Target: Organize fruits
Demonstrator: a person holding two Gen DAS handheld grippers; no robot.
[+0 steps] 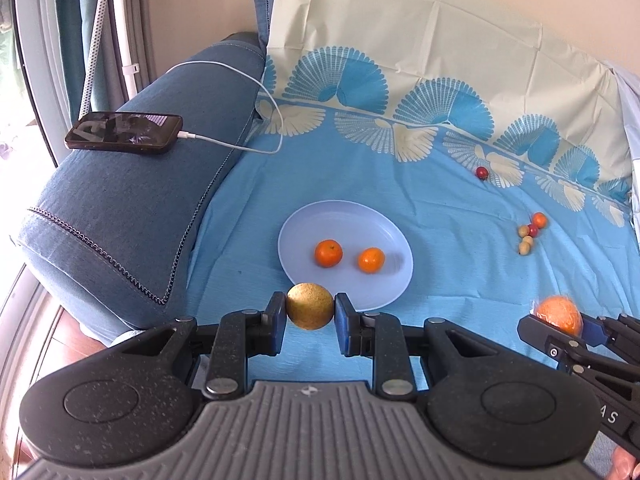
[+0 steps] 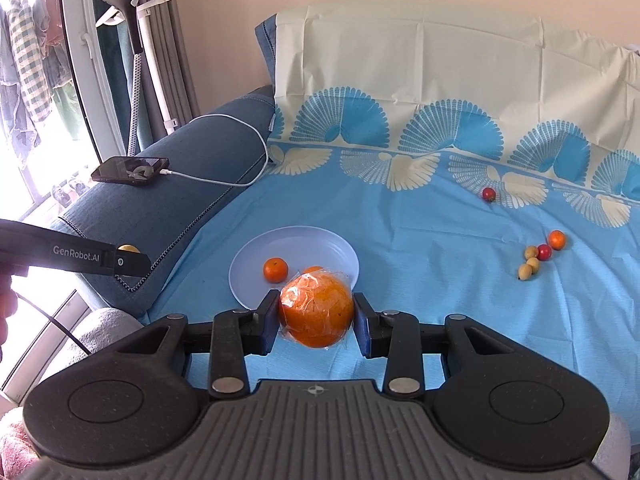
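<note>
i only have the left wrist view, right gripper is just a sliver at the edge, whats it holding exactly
Observer: The right gripper is shut on a large orange wrapped in clear plastic film.
Operator: ok and where is that orange relative to the plate
Observer: In the right wrist view it covers the near rim of the plate and most of one of the two small oranges there.
Operator: anything left of the sofa arm i cant see
Observer: A garment steamer on a white stand, with clothes hanging by the window.
</note>
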